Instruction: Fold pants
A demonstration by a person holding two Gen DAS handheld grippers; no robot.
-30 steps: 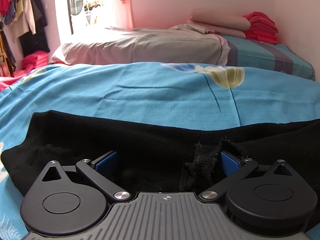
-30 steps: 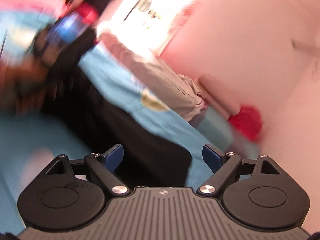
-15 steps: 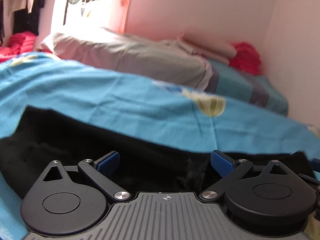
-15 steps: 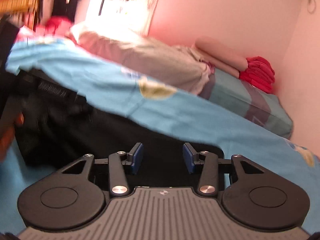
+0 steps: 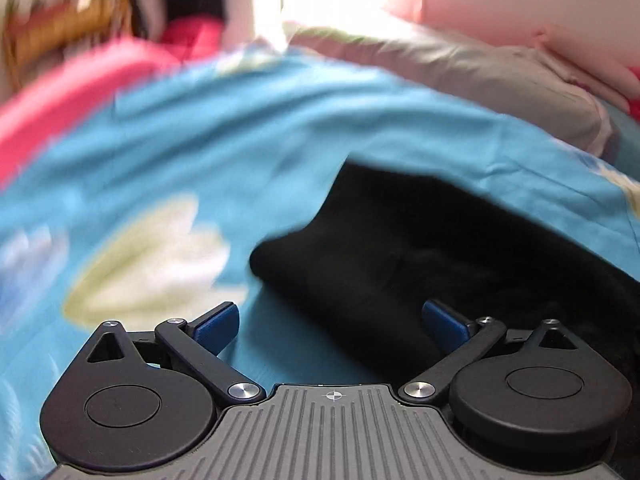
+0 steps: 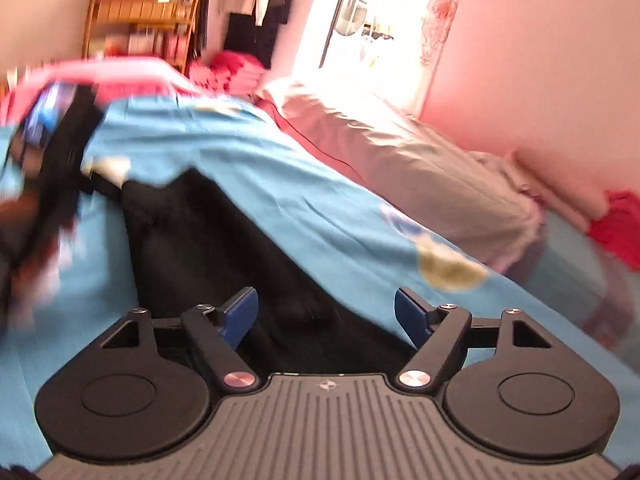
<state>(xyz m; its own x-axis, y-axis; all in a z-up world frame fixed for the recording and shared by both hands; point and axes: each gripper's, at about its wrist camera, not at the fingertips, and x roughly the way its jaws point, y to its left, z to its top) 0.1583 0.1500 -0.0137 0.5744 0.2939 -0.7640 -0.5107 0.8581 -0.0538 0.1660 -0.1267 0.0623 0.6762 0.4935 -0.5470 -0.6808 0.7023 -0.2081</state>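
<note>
My left tool [image 5: 331, 322] stood wide apart and empty above the black knit pants [image 5: 440, 248], which lay on the bed's turquoise flowered sheet [image 5: 208, 148]. My right tool [image 6: 326, 314] had just been opening, nothing between its jaws, over the same pants [image 6: 224, 248]. A beige folded quilt [image 6: 420, 160] lay beyond; nothing blocked either tool.

blown-out window [image 6: 360, 12] glare, motion blur leftward, fisheye-curved edges.
</note>
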